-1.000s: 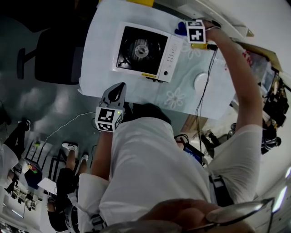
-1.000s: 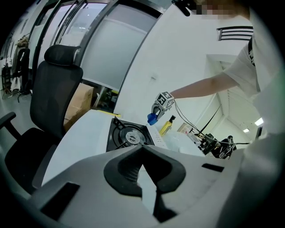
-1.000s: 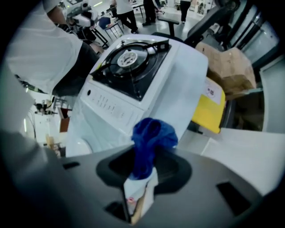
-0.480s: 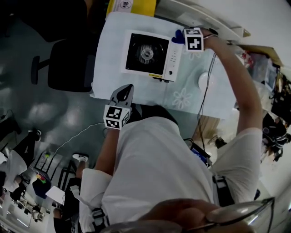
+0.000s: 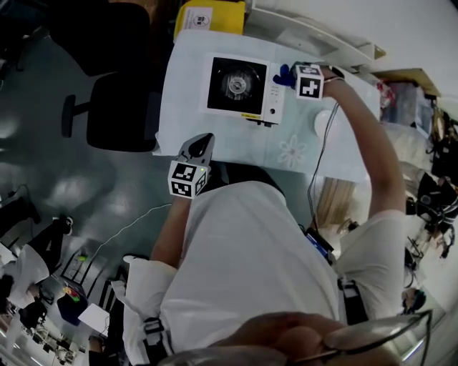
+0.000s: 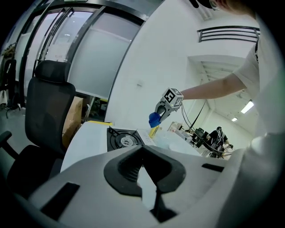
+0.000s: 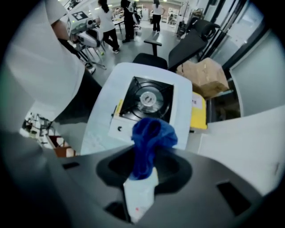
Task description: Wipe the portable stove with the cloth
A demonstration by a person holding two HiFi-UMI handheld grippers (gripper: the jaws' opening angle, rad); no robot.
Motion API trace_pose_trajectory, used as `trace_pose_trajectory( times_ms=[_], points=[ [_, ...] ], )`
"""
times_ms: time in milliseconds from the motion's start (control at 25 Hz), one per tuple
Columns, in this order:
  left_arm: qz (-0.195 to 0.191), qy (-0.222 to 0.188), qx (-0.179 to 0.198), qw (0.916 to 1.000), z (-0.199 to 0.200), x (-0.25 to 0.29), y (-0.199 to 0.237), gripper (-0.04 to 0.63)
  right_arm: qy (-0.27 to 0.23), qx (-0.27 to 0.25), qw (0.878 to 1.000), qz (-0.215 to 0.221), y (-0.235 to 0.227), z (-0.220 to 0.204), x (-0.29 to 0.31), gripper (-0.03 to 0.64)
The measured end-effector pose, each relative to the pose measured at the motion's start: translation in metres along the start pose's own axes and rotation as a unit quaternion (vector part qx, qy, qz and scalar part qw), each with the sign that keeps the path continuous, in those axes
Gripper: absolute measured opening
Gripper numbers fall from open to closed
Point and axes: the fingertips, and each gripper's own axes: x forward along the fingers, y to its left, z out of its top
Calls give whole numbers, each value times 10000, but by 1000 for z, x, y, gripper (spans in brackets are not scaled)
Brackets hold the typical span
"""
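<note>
The portable stove (image 5: 240, 89) is white with a black burner top and sits on the pale-covered table (image 5: 300, 154). It also shows in the left gripper view (image 6: 124, 139) and the right gripper view (image 7: 147, 100). My right gripper (image 5: 292, 73) hangs above the stove's far right corner, shut on a bunched blue cloth (image 5: 284, 73) (image 7: 149, 138). The left gripper view shows that gripper (image 6: 160, 113) raised with the cloth (image 6: 154, 119) dangling. My left gripper (image 5: 199, 145) (image 6: 149, 178) rests at the table's near edge, apart from the stove, jaws together and holding nothing.
A black office chair (image 5: 118, 111) (image 6: 46, 107) stands left of the table. A yellow box (image 5: 209, 18) (image 7: 199, 111) lies beyond the stove, with a cardboard box (image 7: 205, 75) behind it. A white round object (image 5: 323, 123) and a cable lie right of the stove.
The head view has shifted, so the table sits further right and lower in frame. Both grippers keep nearly the same places relative to the stove, and the cloth stays gripped.
</note>
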Motion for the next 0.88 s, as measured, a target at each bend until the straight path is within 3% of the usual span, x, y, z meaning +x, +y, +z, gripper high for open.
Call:
trace_pose_trajectory(
  times_ms=[440,720,880],
  points=[
    [-313,6,227,9993,-4,-16,-10,31,-571,1504,9865,-307,72,13,-6,129],
    [-574,-12,372,9977,-6,-27,-21,32,-1048,2679,9562,-537,118,9,-25,129],
    [-730,73,381,9966,-13,-29,-23,31,-1437,3295,9298,-785,136,9,-40,129]
  ],
)
